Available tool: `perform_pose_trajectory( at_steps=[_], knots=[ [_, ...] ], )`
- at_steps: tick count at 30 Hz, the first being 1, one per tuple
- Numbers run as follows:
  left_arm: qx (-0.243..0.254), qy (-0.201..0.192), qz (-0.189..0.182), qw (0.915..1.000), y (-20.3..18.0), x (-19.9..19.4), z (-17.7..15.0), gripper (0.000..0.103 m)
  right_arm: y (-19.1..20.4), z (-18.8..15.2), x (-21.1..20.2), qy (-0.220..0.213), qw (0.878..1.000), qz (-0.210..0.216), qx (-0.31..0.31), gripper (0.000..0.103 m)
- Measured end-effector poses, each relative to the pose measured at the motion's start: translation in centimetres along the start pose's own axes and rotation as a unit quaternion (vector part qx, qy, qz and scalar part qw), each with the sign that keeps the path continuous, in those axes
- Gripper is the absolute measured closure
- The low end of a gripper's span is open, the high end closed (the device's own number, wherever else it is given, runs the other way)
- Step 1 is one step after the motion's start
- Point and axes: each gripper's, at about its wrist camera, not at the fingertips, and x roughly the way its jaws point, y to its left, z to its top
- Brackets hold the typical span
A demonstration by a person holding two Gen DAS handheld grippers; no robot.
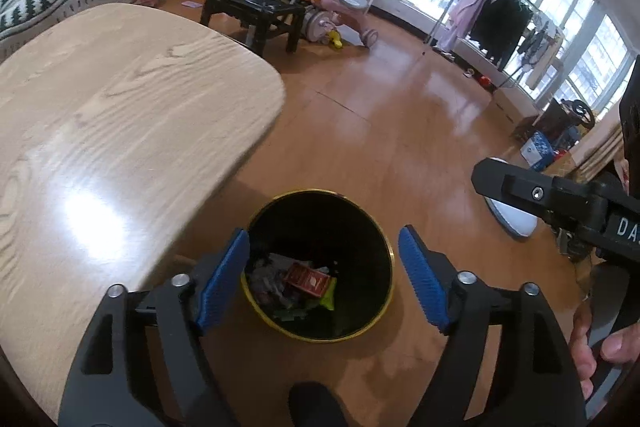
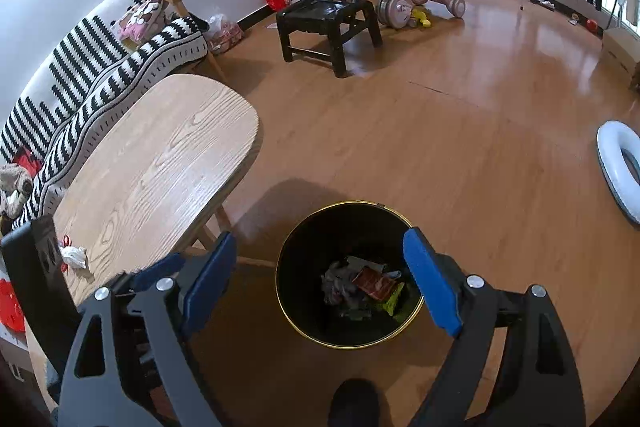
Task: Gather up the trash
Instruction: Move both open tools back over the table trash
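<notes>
holding my left tongs [image 1: 324,279] and right tongs [image 2: 320,283] wide open with nothing in them, over the bin [image 2: 304,315] of trash [image 2: 360,291].

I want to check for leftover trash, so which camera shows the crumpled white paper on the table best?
The right wrist view: the crumpled white paper lies in plain sight near the table edge. The left wrist view shows only bare tabletop, no paper.

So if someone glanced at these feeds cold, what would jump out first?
Probably the black bin with its gold rim on the floor beside the wooden table, wrappers piled inside. Both the left gripper and right gripper hang open above it, empty. A crumpled tissue lies on the table.
</notes>
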Motion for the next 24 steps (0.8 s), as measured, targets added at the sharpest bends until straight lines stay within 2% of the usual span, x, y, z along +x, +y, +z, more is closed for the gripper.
perform_pose_trajectory(
  at_steps=[5, 9, 13, 18, 24],
  knots=[
    [-0.014, -0.018, 0.033, 0.9992, 2.5, -3.1, 0.0, 0.011, 2.6, -0.1, -0.2, -0.008, 0.999, 0.004, -0.036, 0.016],
    [-0.025, -0.042, 0.067, 0.9966, 5.6, -7.2, -0.2, 0.009, 5.8, -0.1, -0.7, -0.017, 0.997, 0.027, -0.065, 0.015],
    [-0.038, -0.068, 0.115, 0.9903, 9.7, -12.3, -1.2, 0.008, 11.4, -0.1, -0.7, -0.023, 0.992, 0.064, -0.108, 0.012],
    [-0.081, -0.101, 0.174, 0.9761, 16.4, -19.7, -3.6, 0.007, 19.7, -1.6, 0.2, -0.022, 0.979, 0.104, -0.176, 0.012],
    [-0.151, -0.127, 0.255, 0.9465, 24.2, -28.0, -8.2, 0.007, 29.6, -4.4, 0.9, -0.017, 0.955, 0.152, -0.255, 0.012]
  ],
)
